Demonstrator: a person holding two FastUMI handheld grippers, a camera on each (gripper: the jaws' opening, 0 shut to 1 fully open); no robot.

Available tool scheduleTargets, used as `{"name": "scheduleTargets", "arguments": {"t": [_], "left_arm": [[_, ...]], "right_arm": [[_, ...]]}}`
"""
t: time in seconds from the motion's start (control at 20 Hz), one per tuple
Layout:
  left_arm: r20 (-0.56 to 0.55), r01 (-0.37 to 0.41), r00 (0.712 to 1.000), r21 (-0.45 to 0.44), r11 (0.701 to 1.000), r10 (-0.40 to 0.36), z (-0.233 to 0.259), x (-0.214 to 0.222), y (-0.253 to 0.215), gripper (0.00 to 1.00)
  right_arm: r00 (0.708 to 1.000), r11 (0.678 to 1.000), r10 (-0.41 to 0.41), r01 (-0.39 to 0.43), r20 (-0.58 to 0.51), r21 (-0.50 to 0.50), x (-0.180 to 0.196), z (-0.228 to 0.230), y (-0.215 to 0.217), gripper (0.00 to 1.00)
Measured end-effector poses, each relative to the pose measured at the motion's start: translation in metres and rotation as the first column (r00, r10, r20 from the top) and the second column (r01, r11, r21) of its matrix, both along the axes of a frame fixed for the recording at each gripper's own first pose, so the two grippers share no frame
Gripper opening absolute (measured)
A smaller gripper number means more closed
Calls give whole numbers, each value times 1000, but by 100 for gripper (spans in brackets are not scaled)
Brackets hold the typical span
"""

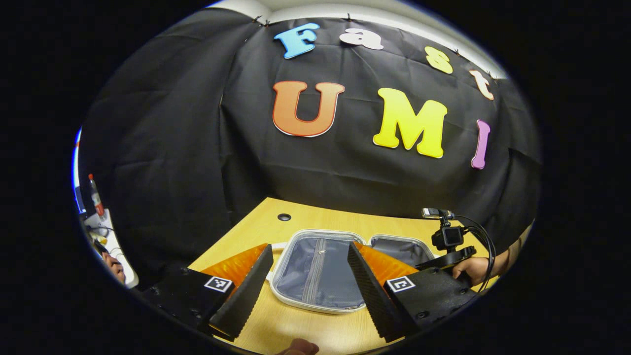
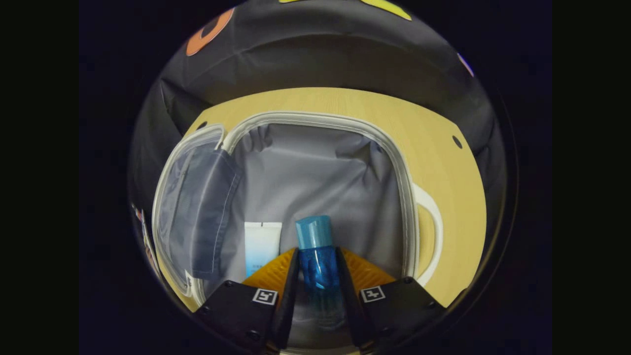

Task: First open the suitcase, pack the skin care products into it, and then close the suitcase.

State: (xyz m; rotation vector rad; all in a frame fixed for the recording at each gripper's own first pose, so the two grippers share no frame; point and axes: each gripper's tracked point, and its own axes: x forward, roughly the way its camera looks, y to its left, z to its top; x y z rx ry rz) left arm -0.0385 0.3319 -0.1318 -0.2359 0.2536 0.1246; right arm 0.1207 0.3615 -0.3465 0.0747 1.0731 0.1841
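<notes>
The suitcase (image 2: 394,162) lies open on the wooden table, its grey lining showing inside a white rim. My right gripper (image 2: 317,256) hovers over the right half, shut on a blue bottle (image 2: 315,246) with a blue cap. A white tube (image 2: 262,244) lies on the lining just left of the bottle. The lid half (image 2: 194,207) with its zipped grey pocket rests to the left. In the left gripper view, my left gripper (image 1: 309,254) stands open above the table in front of the suitcase lid (image 1: 315,271), nothing between its fingers. The right gripper (image 1: 446,236) and the hand holding it appear over the far half.
The wooden table (image 1: 276,325) has a round cable hole (image 1: 284,217) near its back left and another hole (image 2: 457,142) at the right. The suitcase handle (image 2: 434,217) sticks out on the right side. A bottle (image 1: 96,195) stands on a side shelf far left.
</notes>
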Motion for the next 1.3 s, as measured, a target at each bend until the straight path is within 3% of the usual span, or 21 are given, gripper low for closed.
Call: {"name": "scheduleTargets", "arguments": {"t": [0.1, 0.25, 0.35, 0.4, 0.5, 0.55, 0.7, 0.75, 0.85, 0.95, 1.05, 1.1, 1.2, 1.3], "left_arm": [[-21, -36, 999, -63, 997, 35, -13, 11, 30, 98], [-52, -41, 998, -193, 980, 31, -43, 29, 64, 98], [-99, -51, 995, -304, 951, 22, -77, 41, 82, 98], [-127, -67, 992, -372, 926, 20, -96, 48, 89, 98], [-160, -84, 987, -525, 847, -2, -125, 59, 94, 98], [-168, -99, 986, -563, 821, 3, -135, 62, 98, 98], [-216, -149, 976, -631, 762, 12, -178, 71, 108, 98], [-220, -149, 975, -668, 729, -3, -184, 75, 103, 98], [-233, -145, 972, -709, 690, -34, -196, 80, 93, 96], [-258, -169, 965, -721, 672, -35, -209, 84, 91, 66], [-233, -167, 972, -766, 621, -26, -203, 97, 86, 60], [-222, -162, 975, -771, 616, -22, -198, 97, 88, 36], [-227, -160, 974, -741, 652, -19, -196, 97, 85, 16], [-242, -154, 970, -697, 701, -27, -190, 98, 84, 10]], "right_arm": [[999, 999, 2, -3, 38, 38, -2, 21, -1, 47], [988, 994, 18, -35, 152, 106, -2, 71, -7, 73], [971, 991, 22, -53, 237, 124, -1, 107, -20, 80], [958, 991, 30, -65, 284, 114, -1, 125, -31, 80], [923, 995, 46, -77, 383, 64, -6, 160, -59, 77], [901, 996, 47, -74, 432, 45, -8, 178, -72, 80], [840, 999, 30, -37, 541, 2, -27, 227, -122, 77], [818, 1000, 19, -17, 575, -8, -35, 244, -141, 80], [768, 999, -2, 34, 640, -38, -51, 274, -180, 77], [721, 992, -26, 104, 693, -72, -68, 302, -221, 80], [686, 982, -60, 172, 725, -81, -86, 322, -251, 82], [673, 976, -75, 201, 736, -85, -94, 330, -264, 77], [660, 967, -85, 237, 747, -99, -109, 335, -283, 79], [651, 957, -97, 268, 753, -109, -119, 334, -297, 77]]}}
